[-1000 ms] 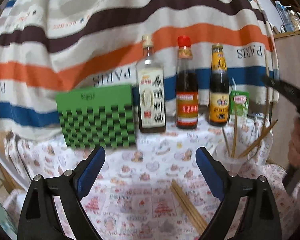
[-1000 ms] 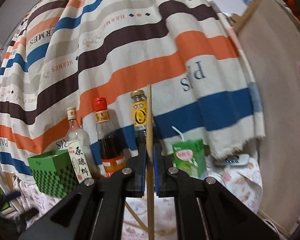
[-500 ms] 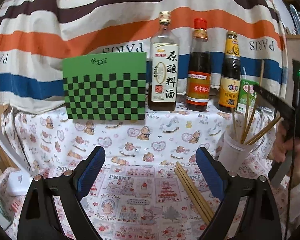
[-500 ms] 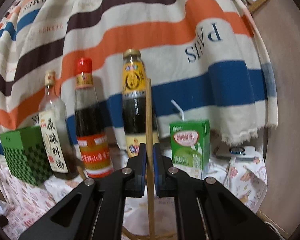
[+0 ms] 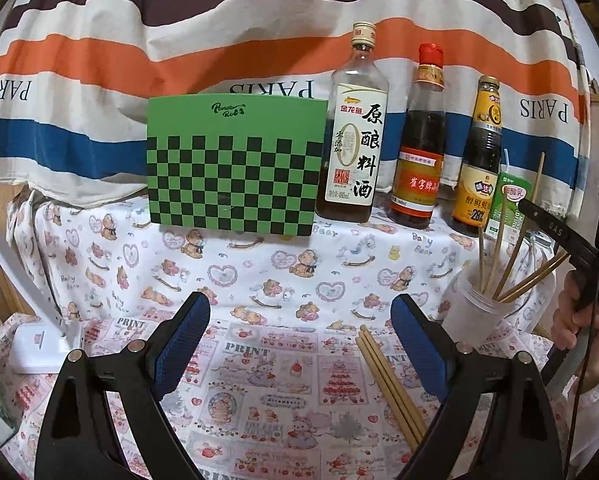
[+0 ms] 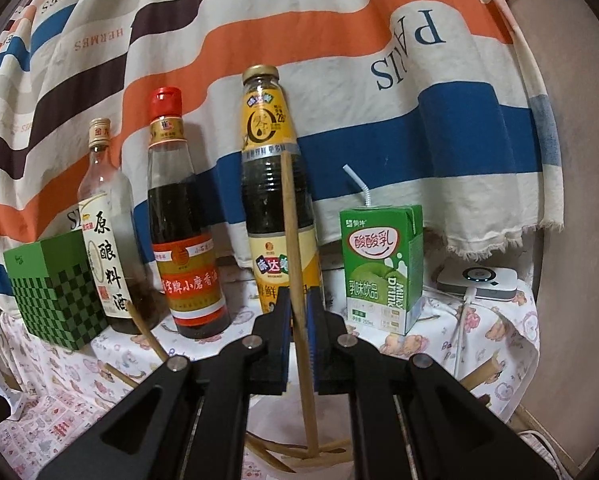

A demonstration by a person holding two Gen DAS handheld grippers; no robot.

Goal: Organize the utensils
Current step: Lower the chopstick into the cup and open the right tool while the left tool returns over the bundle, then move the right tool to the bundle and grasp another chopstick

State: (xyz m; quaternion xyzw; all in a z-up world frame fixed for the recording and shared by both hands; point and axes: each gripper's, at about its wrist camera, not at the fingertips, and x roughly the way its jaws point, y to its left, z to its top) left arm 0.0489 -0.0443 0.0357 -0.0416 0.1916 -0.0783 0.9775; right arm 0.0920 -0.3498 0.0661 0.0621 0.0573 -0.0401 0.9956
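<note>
Chopstick [image 6: 295,264], slim tan wood, stands upright, pinched by right gripper [image 6: 298,312].

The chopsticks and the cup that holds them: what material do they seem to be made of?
Chopsticks: probably bamboo or wood, matte; they are tan with an even, dull surface.
Cup: likely plastic, frosted white; the sticks show faintly through its wall.
</note>
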